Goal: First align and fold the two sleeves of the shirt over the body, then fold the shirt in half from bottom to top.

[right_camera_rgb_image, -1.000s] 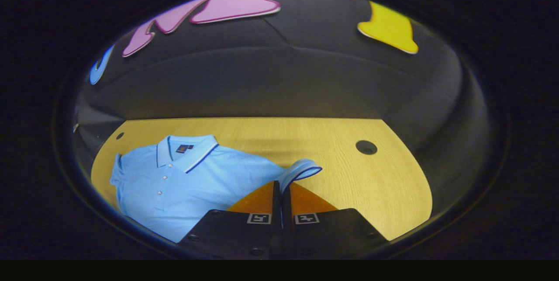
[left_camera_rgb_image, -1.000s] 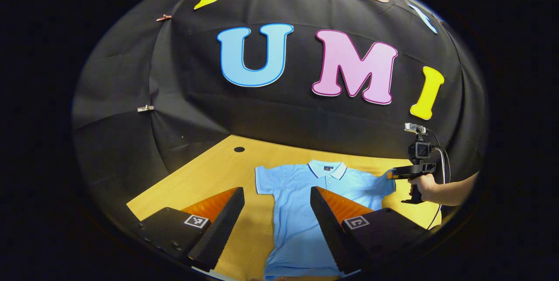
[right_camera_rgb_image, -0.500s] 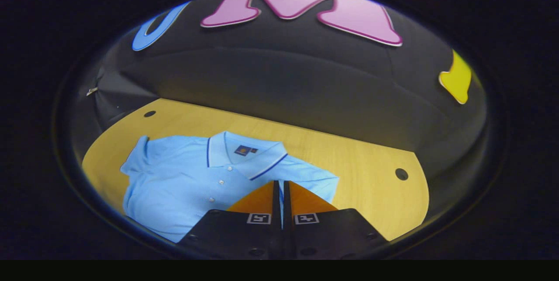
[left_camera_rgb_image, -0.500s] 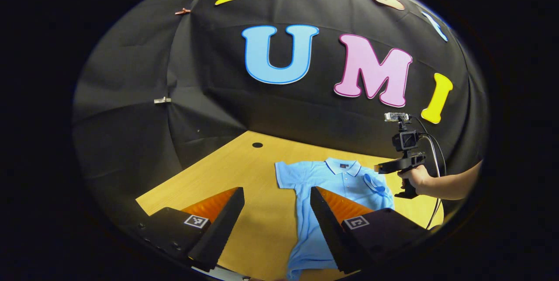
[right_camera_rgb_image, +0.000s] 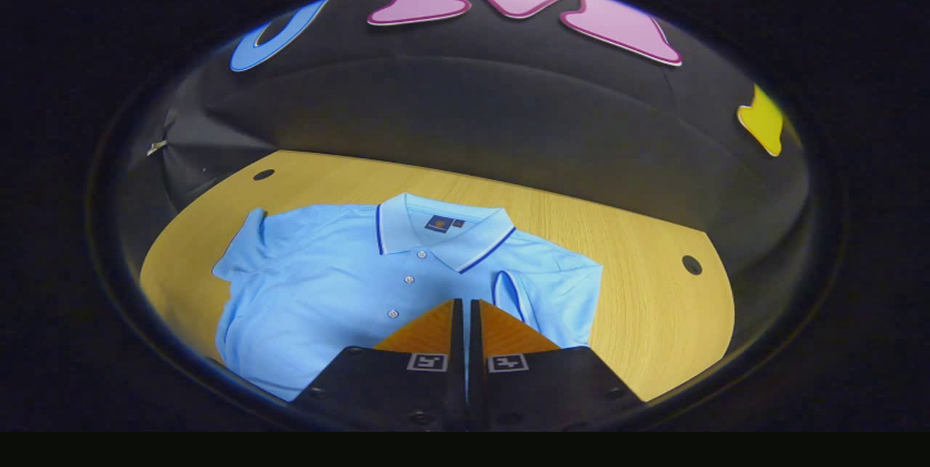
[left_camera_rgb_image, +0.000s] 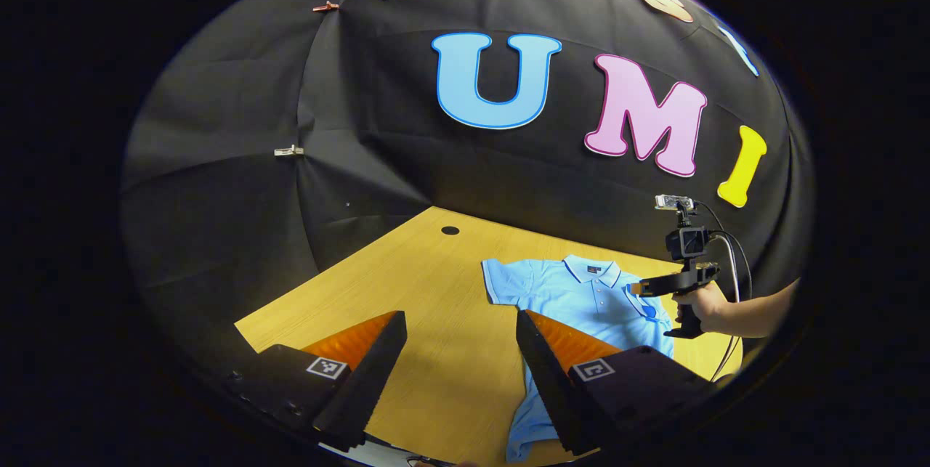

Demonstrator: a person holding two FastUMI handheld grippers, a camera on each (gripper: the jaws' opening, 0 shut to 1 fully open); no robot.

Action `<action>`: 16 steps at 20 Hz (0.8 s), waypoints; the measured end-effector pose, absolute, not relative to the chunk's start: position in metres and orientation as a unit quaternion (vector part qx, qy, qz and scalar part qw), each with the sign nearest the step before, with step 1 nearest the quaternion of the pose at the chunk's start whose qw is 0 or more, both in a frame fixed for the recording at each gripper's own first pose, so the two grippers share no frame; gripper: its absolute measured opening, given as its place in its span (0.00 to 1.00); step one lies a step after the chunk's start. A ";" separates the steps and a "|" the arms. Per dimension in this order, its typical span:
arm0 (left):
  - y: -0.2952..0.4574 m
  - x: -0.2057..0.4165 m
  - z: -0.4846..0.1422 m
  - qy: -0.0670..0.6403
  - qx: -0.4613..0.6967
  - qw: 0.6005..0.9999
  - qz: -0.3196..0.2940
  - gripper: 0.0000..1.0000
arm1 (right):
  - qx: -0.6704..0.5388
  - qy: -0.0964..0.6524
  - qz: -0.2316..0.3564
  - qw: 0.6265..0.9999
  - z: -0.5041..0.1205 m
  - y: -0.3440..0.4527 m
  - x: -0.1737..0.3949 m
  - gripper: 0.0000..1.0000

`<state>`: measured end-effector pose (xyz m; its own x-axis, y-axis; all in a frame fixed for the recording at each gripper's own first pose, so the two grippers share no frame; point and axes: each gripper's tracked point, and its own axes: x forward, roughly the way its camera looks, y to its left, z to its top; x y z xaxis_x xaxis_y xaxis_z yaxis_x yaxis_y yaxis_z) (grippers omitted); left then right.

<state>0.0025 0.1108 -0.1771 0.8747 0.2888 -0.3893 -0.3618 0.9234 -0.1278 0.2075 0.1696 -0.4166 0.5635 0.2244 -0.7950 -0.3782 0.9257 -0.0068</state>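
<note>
- Right gripper (right_camera_rgb_image: 465, 301) has its fingers pressed together on the folded-in sleeve (right_camera_rgb_image: 508, 291) of the light blue polo shirt (right_camera_rgb_image: 327, 293) — a thin strip of blue fabric shows between them.
- From the left gripper view, that gripper (left_camera_rgb_image: 641, 289) is held by a hand (left_camera_rgb_image: 699, 303) above the shirt's far shoulder.
- Left gripper (left_camera_rgb_image: 459, 316) hangs with fingers wide apart over the wooden table (left_camera_rgb_image: 407, 278), gripping nothing.
- Shirt lies flat, collar (right_camera_rgb_image: 436, 224) toward the booth wall, buttons up — the other sleeve (right_camera_rgb_image: 243, 249) spread out.
</note>
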 end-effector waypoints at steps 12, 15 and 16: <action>0.119 0.130 -0.195 0.188 -0.075 0.973 0.110 0.97 | -0.088 0.361 0.153 0.916 -0.335 0.117 0.202 0.97; 0.123 0.175 -0.225 0.207 -0.070 0.971 0.093 0.97 | -0.070 0.354 0.140 0.922 -0.321 0.100 0.193 0.97; 0.125 0.190 -0.234 0.213 -0.069 0.971 0.087 0.97 | -0.067 0.355 0.134 0.923 -0.320 0.092 0.189 0.97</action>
